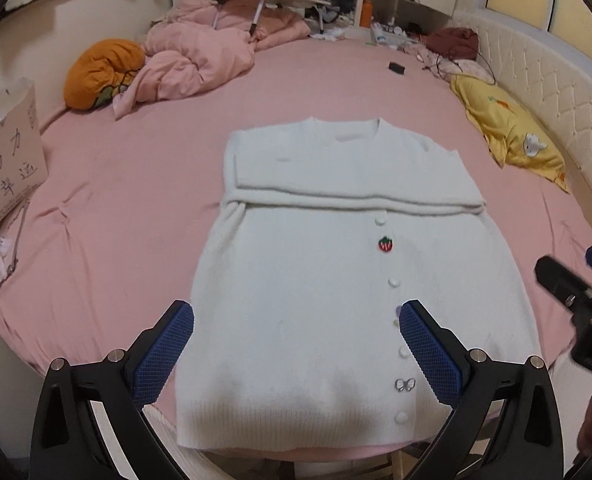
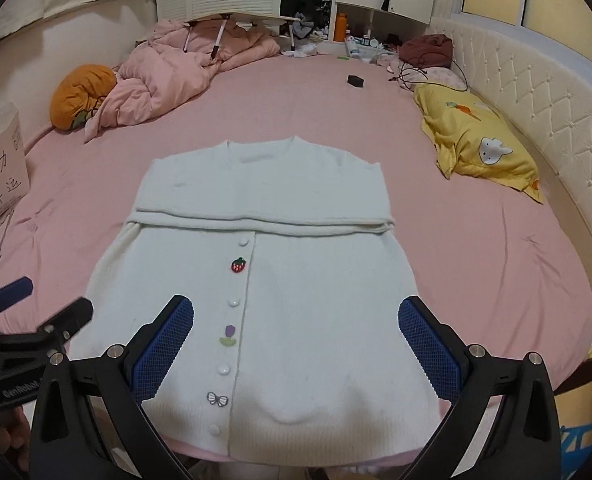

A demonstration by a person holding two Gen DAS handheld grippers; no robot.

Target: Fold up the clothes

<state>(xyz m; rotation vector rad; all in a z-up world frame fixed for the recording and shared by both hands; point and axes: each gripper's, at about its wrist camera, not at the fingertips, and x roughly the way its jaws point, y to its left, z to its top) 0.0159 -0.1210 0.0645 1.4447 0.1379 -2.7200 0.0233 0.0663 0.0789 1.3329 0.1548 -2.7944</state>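
Observation:
A white knit cardigan [image 1: 335, 280] [image 2: 280, 280] lies flat on the pink bed, collar at the far end, hem at the near edge. Both sleeves are folded across the chest in a band. A button row with strawberry [image 1: 385, 244] [image 2: 238, 265] and bow patches runs down the front. My left gripper [image 1: 296, 344] hovers open above the hem's left half, nothing between its blue pads. My right gripper [image 2: 296, 344] hovers open above the hem's right half, also holding nothing. Each gripper shows at the edge of the other's view.
The pink sheet [image 1: 136, 200] covers a round bed with a padded white headboard [image 2: 535, 112] on the right. A yellow pillow [image 2: 483, 148], a crumpled pink duvet [image 1: 192, 60], an orange cushion [image 1: 100, 72], a small black box [image 2: 355, 80] and a paper bag [image 1: 8, 160] lie around.

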